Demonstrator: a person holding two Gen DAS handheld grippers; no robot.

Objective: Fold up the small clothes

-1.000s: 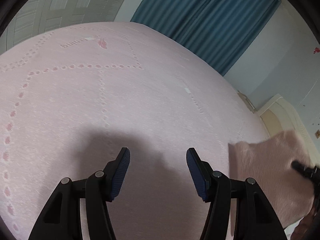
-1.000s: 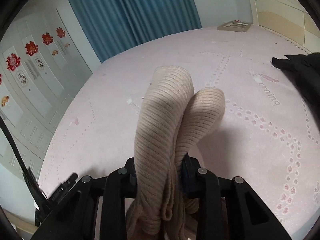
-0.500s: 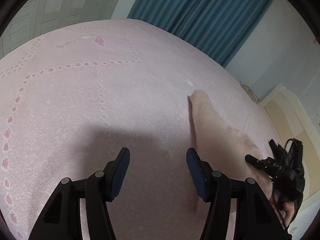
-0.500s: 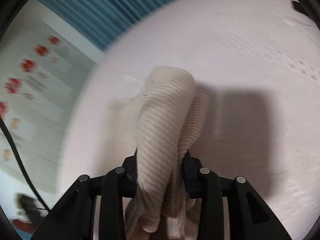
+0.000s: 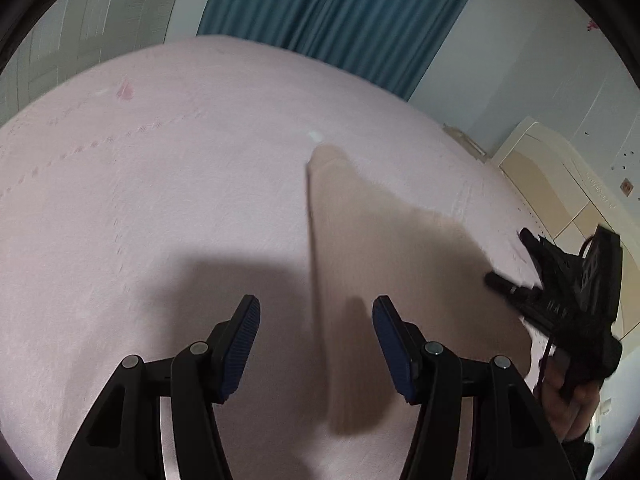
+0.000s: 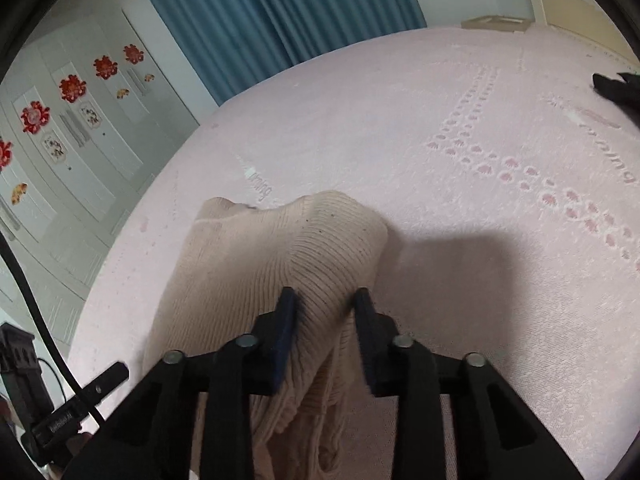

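A beige ribbed knit garment (image 6: pixel 280 248) lies partly spread on the pink bed sheet (image 6: pixel 480 160). Its near end is bunched up between the pads of my right gripper (image 6: pixel 325 296), whose jaws are closing and press on the knit from both sides. In the left wrist view the same garment (image 5: pixel 372 240) stretches away as a blurred wedge on the sheet (image 5: pixel 160 160). My left gripper (image 5: pixel 316 306) hovers over its near left edge, open, with nothing between its pads. A hand (image 5: pixel 576 396) holding the black right gripper shows at the right edge.
Blue curtains (image 5: pixel 320 8) hang beyond the bed's far side. A cream headboard (image 5: pixel 560 184) stands at the right and a grey wardrobe (image 6: pixel 60 120) with red flower stickers at the left. A dark item (image 6: pixel 616 88) lies on the sheet at far right.
The right gripper came down and the hanging knit now rests spread on the sheet. The left gripper swung toward it, so the garment moved from the right edge to straight ahead.
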